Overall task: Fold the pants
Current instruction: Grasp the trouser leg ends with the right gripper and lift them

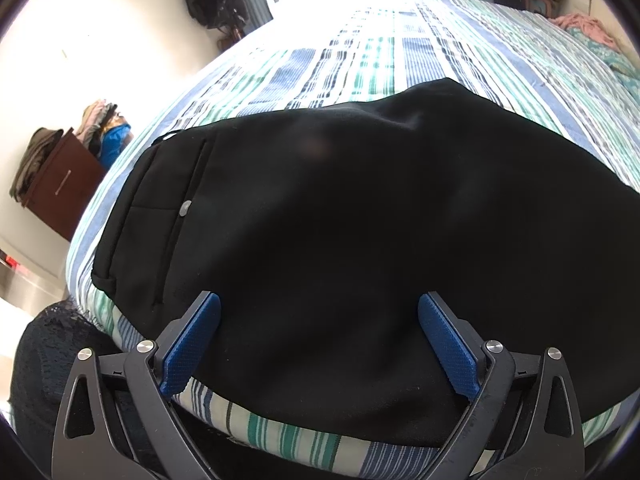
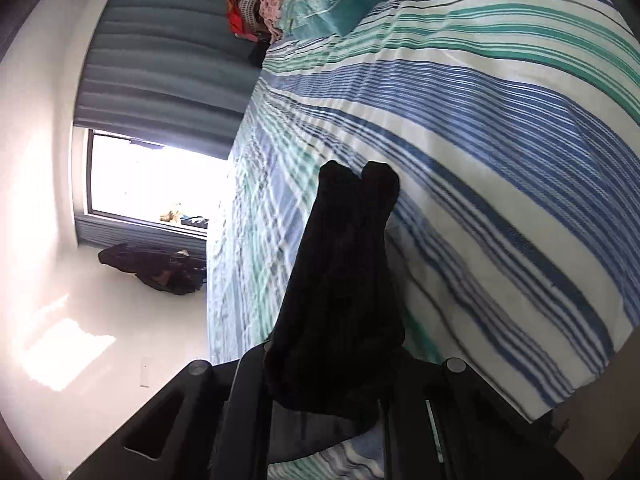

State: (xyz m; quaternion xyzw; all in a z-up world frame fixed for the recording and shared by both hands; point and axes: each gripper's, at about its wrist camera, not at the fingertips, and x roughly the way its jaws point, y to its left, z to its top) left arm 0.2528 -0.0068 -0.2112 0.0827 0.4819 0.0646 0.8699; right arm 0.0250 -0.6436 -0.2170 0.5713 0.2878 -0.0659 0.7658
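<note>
Black pants (image 1: pixel 320 216) lie spread on the striped bed (image 1: pixel 400 52), waistband and pocket end toward my left, close to the near edge of the mattress. My left gripper (image 1: pixel 319 346) hangs over the near hem with its blue pads (image 1: pixel 192 344) wide apart, cloth lying under and between them but nothing pinched. It holds nothing.

My right gripper (image 2: pixel 332 364) is closed tight on a bunch of the black fabric; in the right wrist view the cloth stands up out of the fingers in a dark ridge with two lobes at the top, off the bedspread (image 2: pixel 500 128). That view is blurry, so I can't tell exactly which part of the pants I have, probably the leg end.

Step, as I read it: first fold under way, right side picked up, left side not yet gripped. Early in the task; the pants are mostly flat and unfolded.

Next move needs the left pads closed on the near edge, or left pressing it down as an anchor, then the right carrying its end across toward the waistband. Risk: a one-point grip lets the cloth sag and fold crooked.
</note>
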